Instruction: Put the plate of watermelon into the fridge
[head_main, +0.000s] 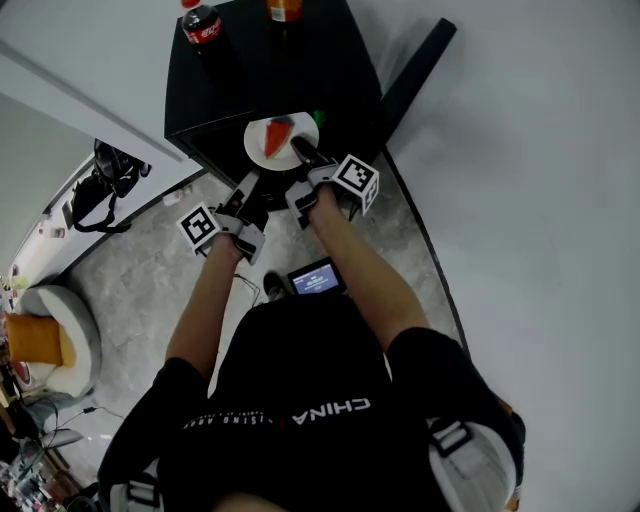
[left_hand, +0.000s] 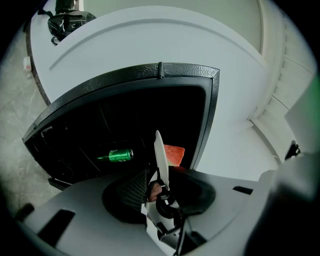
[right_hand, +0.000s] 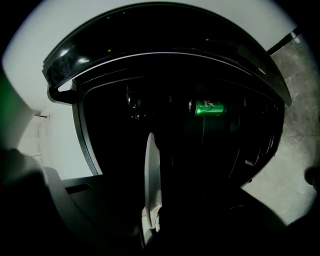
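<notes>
A white plate (head_main: 262, 150) carries a red watermelon slice (head_main: 277, 136) and hangs level at the mouth of the black fridge (head_main: 230, 90), whose door (head_main: 412, 72) stands open. My right gripper (head_main: 300, 150) is shut on the plate's near right rim. My left gripper (head_main: 254, 178) reaches the near left rim. In the left gripper view the plate (left_hand: 159, 152) stands edge-on between the jaws of the left gripper (left_hand: 161, 187), the watermelon (left_hand: 173, 154) beside it. The right gripper view shows the plate (right_hand: 151, 175) edge-on in the right gripper (right_hand: 149, 220), against the dark fridge interior.
A green can (left_hand: 120, 155) lies on a shelf inside the fridge, and the can (right_hand: 207, 107) shows deep in the interior. A cola bottle (head_main: 203, 22) and an orange bottle (head_main: 284, 8) stand on the fridge top. A black bag (head_main: 100, 185) lies on the floor at left.
</notes>
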